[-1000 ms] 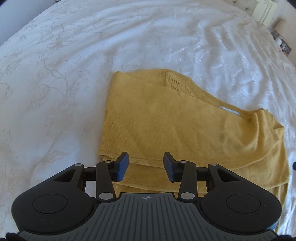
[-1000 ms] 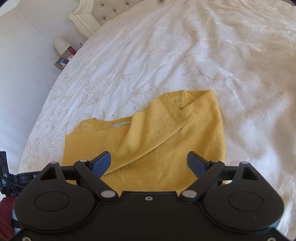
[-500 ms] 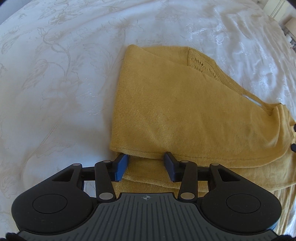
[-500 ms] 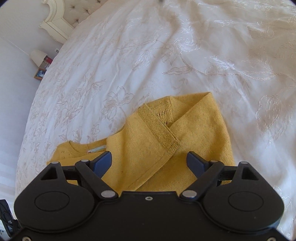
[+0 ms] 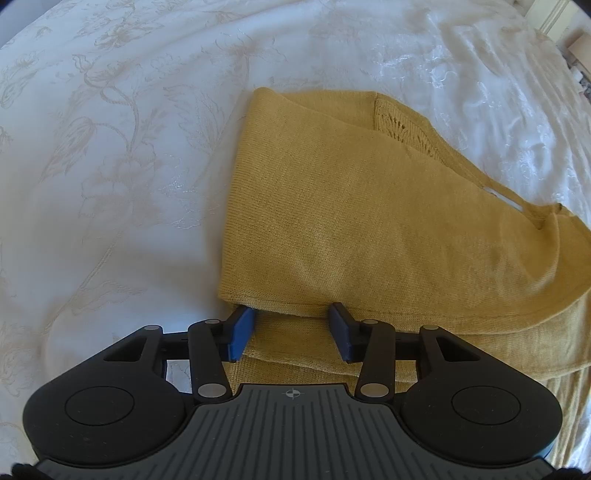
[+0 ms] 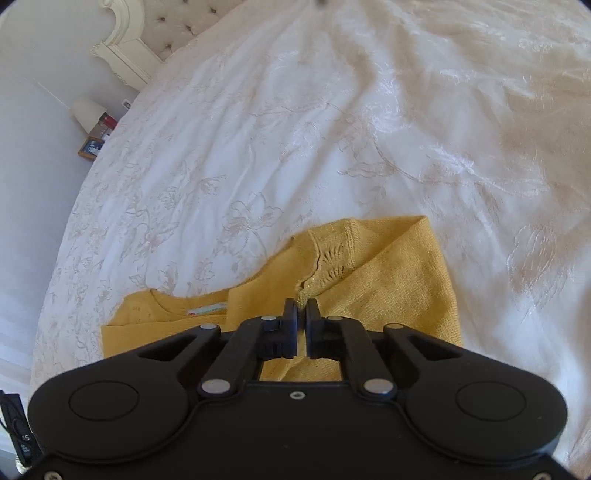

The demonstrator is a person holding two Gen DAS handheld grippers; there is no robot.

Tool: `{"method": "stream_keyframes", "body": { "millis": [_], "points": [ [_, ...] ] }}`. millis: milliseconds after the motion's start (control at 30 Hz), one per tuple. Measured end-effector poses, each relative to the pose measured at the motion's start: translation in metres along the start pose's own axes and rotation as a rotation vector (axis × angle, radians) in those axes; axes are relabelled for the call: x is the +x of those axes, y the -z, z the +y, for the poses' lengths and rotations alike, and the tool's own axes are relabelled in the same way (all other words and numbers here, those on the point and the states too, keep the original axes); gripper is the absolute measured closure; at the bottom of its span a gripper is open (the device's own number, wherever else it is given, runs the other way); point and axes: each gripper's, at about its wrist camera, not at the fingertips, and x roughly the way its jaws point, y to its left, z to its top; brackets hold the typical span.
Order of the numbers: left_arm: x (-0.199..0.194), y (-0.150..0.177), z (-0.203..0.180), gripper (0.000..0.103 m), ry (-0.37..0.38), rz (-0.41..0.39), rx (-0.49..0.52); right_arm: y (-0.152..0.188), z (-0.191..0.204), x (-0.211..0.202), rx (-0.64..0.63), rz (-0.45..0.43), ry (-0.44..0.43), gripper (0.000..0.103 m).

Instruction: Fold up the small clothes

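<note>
A mustard-yellow knit top [image 5: 369, 221] lies partly folded on the white bed; it also shows in the right wrist view [image 6: 399, 280]. My left gripper [image 5: 291, 328] is open, its blue-padded fingers either side of the near hem, at the folded layer's lower left corner. My right gripper [image 6: 301, 314] is shut on a pinch of the top's ribbed sleeve edge, which puckers at the fingertips. A small label [image 6: 207, 308] shows at the neckline left of the right gripper.
The white embroidered bedspread [image 5: 129, 166] surrounds the top on all sides. A tufted headboard [image 6: 166, 29] and a nightstand with a lamp and small items [image 6: 92, 125] stand at the far left in the right wrist view.
My right gripper went from wide open to shut on the sleeve edge. My left gripper moved closer, its fingers now at the hem of the folded layer.
</note>
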Motion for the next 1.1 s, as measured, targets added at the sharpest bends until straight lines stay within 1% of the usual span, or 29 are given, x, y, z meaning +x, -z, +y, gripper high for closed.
{"method": "stream_keyframes", "body": {
  "millis": [67, 133, 233, 267, 333, 367, 433, 467, 500, 533, 567, 600, 633, 667, 700, 733, 767, 833, 867, 900, 933, 1000, 1067, 1100],
  "points": [
    [0.000, 0.000, 0.000, 0.059, 0.001, 0.001, 0.004, 0.005, 0.002, -0.020, -0.022, -0.025, 0.018, 0.091],
    [0.000, 0.000, 0.000, 0.059, 0.001, 0.001, 0.008, 0.012, -0.005, -0.030, -0.003, -0.015, 0.040, 0.091],
    [0.001, 0.000, -0.001, 0.059, -0.001, 0.000, 0.018, 0.027, -0.021, -0.023, 0.021, 0.056, 0.097, 0.089],
    [0.001, 0.000, -0.002, 0.059, -0.001, 0.000, 0.023, 0.031, -0.025, -0.019, 0.023, 0.077, 0.113, 0.087],
    [0.000, 0.001, -0.003, 0.058, -0.002, 0.001, 0.033, 0.036, -0.030, -0.013, 0.019, 0.105, 0.152, 0.085],
    [0.000, 0.001, -0.004, 0.058, -0.001, 0.001, 0.037, 0.039, -0.033, -0.012, 0.013, 0.113, 0.174, 0.085],
    [0.000, 0.002, -0.004, 0.058, 0.002, 0.000, 0.043, 0.042, -0.034, -0.013, 0.011, 0.111, 0.187, 0.085],
    [-0.001, 0.002, -0.005, 0.058, 0.003, -0.001, 0.048, 0.043, -0.033, -0.015, 0.005, 0.105, 0.189, 0.082],
    [-0.002, 0.002, -0.006, 0.058, 0.004, -0.002, 0.053, 0.043, -0.032, -0.017, -0.006, 0.098, 0.191, 0.070],
    [-0.003, 0.002, -0.006, 0.058, 0.006, -0.005, 0.056, 0.043, -0.030, -0.018, -0.018, 0.091, 0.191, 0.056],
    [-0.005, 0.002, -0.007, 0.057, 0.017, -0.012, 0.060, 0.044, -0.026, -0.021, -0.033, 0.081, 0.182, 0.051],
    [-0.007, 0.003, -0.007, 0.052, 0.030, -0.017, 0.063, 0.045, -0.023, -0.023, -0.043, 0.075, 0.174, 0.044],
    [-0.009, 0.003, -0.006, 0.043, 0.050, -0.021, 0.067, 0.045, -0.020, -0.024, -0.054, 0.070, 0.170, 0.040],
    [-0.011, 0.004, -0.006, 0.037, 0.075, -0.022, 0.071, 0.045, -0.016, -0.026, -0.072, 0.065, 0.171, 0.038],
    [-0.014, 0.006, -0.006, 0.030, 0.086, -0.024, 0.075, 0.046, -0.013, -0.026, -0.087, 0.061, 0.170, 0.033],
    [-0.016, 0.007, -0.007, 0.028, 0.086, -0.030, 0.080, 0.048, -0.010, -0.027, -0.098, 0.060, 0.167, 0.029],
    [-0.020, 0.010, -0.009, 0.028, 0.080, -0.042, 0.092, 0.050, -0.007, -0.028, -0.107, 0.059, 0.160, 0.028],
    [-0.027, 0.014, -0.012, 0.022, 0.068, -0.065, 0.107, 0.053, -0.002, -0.030, -0.114, 0.059, 0.149, 0.024],
    [-0.031, 0.017, -0.013, 0.021, 0.066, -0.078, 0.111, 0.055, 0.000, -0.031, -0.116, 0.059, 0.143, 0.021],
    [-0.035, 0.020, -0.014, 0.018, 0.064, -0.087, 0.111, 0.057, 0.002, -0.033, -0.117, 0.057, 0.137, 0.016],
    [-0.038, 0.022, -0.014, 0.014, 0.064, -0.094, 0.111, 0.060, 0.004, -0.034, -0.118, 0.056, 0.130, 0.011],
    [-0.045, 0.027, -0.016, 0.008, 0.063, -0.107, 0.110, 0.065, 0.008, -0.037, -0.122, 0.055, 0.124, 0.009],
    [-0.051, 0.033, -0.016, 0.007, 0.065, -0.114, 0.115, 0.071, 0.011, -0.041, -0.129, 0.057, 0.124, 0.006],
    [-0.053, 0.035, -0.017, 0.007, 0.068, -0.111, 0.118, 0.074, 0.013, -0.043, -0.129, 0.059, 0.122, 0.001]
  ]
}}
